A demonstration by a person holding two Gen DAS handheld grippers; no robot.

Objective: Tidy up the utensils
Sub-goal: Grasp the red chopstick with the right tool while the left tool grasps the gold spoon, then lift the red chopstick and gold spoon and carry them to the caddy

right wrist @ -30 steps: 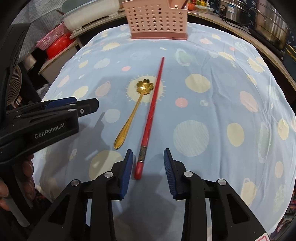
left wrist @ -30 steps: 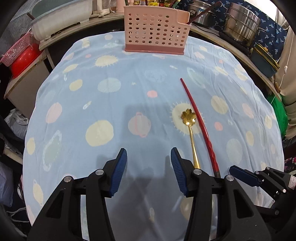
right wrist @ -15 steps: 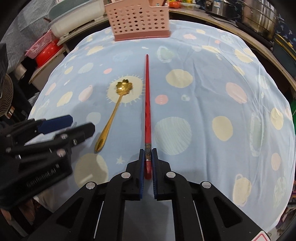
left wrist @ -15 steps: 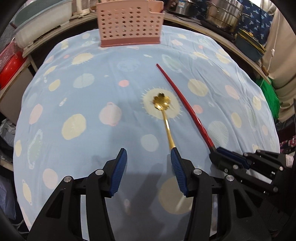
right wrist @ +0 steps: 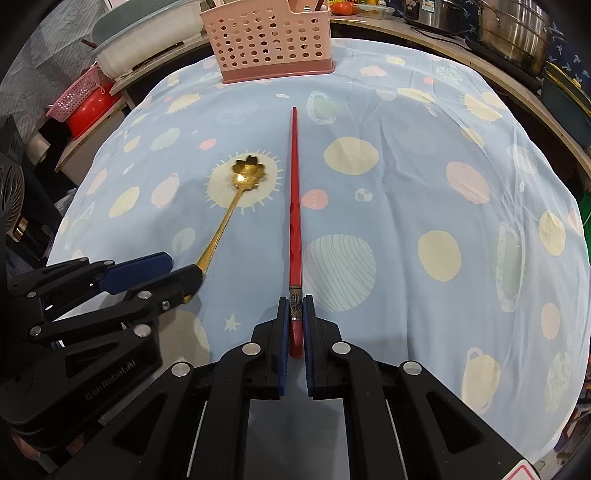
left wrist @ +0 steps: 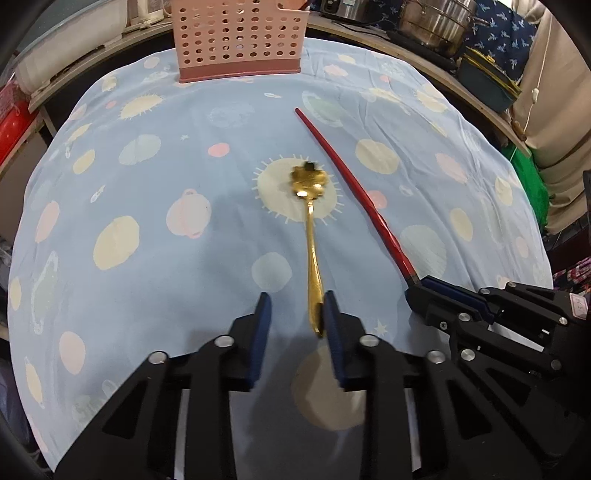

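While the left gripper [left wrist: 295,314] has just been closing, its ribbed blue pads are sitting narrow around the gold flower-bowled spoon [left wrist: 311,236] handle at lower centre, one pad touching. Right of it, the right gripper [right wrist: 295,325] is clamping the slim red chopstick [right wrist: 294,199] end; the perforated pink holder [right wrist: 271,40] is standing top centre.

Count on the desk [right wrist: 406,122], blue spotted cloth:
- gold spoon [right wrist: 236,195], flower bowl: one
- red chopstick [right wrist: 294,192]: one
- pink perforated holder [right wrist: 271,44]: one

Beyond the desk edge: steel pots [left wrist: 436,18], two; red basin [right wrist: 90,110], one.
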